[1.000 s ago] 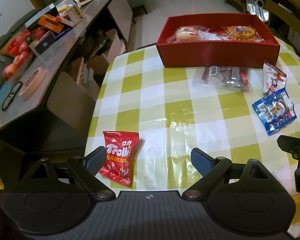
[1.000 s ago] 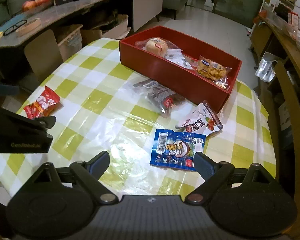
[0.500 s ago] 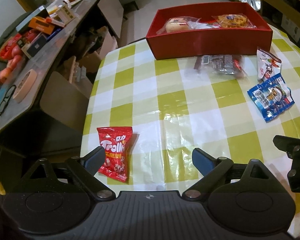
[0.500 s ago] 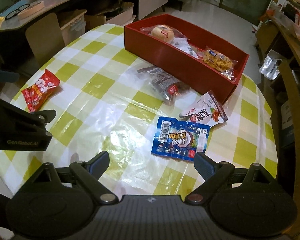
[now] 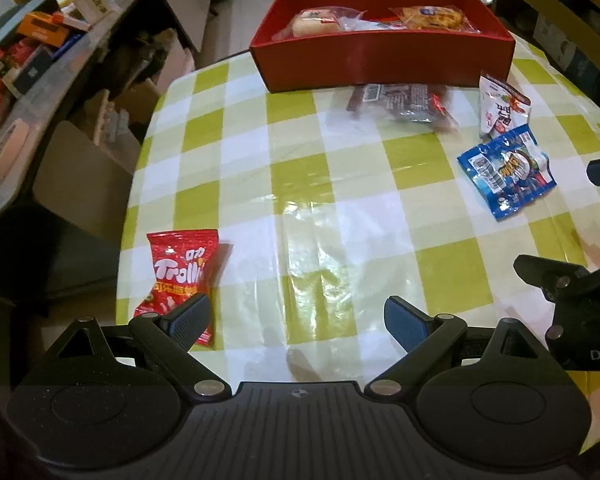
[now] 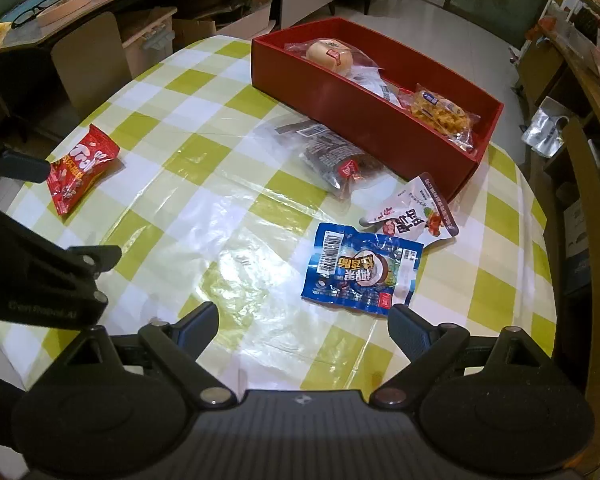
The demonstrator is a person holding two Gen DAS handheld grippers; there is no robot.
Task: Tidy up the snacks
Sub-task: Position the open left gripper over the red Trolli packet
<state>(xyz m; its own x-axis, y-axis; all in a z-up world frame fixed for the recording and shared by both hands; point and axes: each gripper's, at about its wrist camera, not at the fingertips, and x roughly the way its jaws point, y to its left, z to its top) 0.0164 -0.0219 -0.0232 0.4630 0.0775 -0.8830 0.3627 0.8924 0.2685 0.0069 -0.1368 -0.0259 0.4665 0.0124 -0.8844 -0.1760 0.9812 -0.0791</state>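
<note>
A red box [image 5: 380, 56] [image 6: 340, 100] stands at the table's far side, holding a wrapped bun [image 6: 330, 54], a white packet and a yellow snack bag [image 6: 440, 114]. On the checked cloth lie a red Trolli bag [image 5: 178, 272] [image 6: 80, 166], a dark clear-wrapped pack [image 5: 400, 102] [image 6: 336, 158], a white pouch [image 5: 500, 106] [image 6: 414, 214] and a blue packet [image 5: 506, 172] [image 6: 362, 274]. My left gripper [image 5: 298, 318] is open, its left finger over the Trolli bag's lower edge. My right gripper [image 6: 304, 326] is open just short of the blue packet.
A long cluttered counter [image 5: 28, 64] with boxes and red fruit runs along the left, cardboard boxes stacked below it. The table edge [image 5: 128, 216] curves near the Trolli bag. Glasses and a tape roll [image 6: 48, 4] lie on the counter. Wooden shelving [image 6: 588, 128] stands at the right.
Both grippers have moved forward and lower over the table. The left one has neared the Trolli bag, the right one the blue packet. Both stay open.
</note>
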